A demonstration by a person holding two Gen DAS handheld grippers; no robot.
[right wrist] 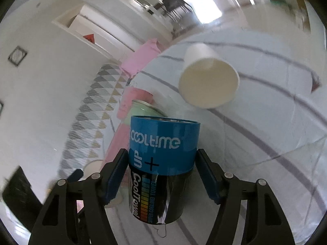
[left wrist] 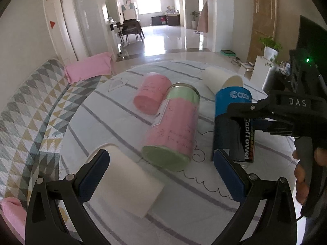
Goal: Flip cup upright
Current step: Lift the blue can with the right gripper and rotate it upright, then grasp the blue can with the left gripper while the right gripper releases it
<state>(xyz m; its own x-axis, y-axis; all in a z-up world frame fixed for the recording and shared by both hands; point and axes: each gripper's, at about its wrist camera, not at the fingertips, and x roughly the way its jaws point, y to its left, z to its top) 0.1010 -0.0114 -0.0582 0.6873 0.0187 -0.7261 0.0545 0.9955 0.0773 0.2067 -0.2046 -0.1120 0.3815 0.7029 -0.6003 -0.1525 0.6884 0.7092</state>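
Note:
A blue and black "CoolTime" can-shaped cup (right wrist: pixel 161 163) stands between the pads of my right gripper (right wrist: pixel 162 181), which is shut on it; it stands nearly upright on the striped cloth, as the left wrist view (left wrist: pixel 233 122) shows. My left gripper (left wrist: pixel 163 175) is open and empty, low over the table, its left pad beside a white paper cup (left wrist: pixel 126 181) lying on its side. Another white paper cup (right wrist: pixel 208 81) lies on its side farther back, also in the left wrist view (left wrist: pixel 222 79).
A pink and green can (left wrist: pixel 173 130) and a pink cup (left wrist: pixel 152 95) lie on their sides mid-table. The round table (left wrist: pixel 98 110) has a white striped cloth. A patterned sofa (left wrist: pixel 26 110) with pink cushions runs along the left. A plant and shelf stand far right.

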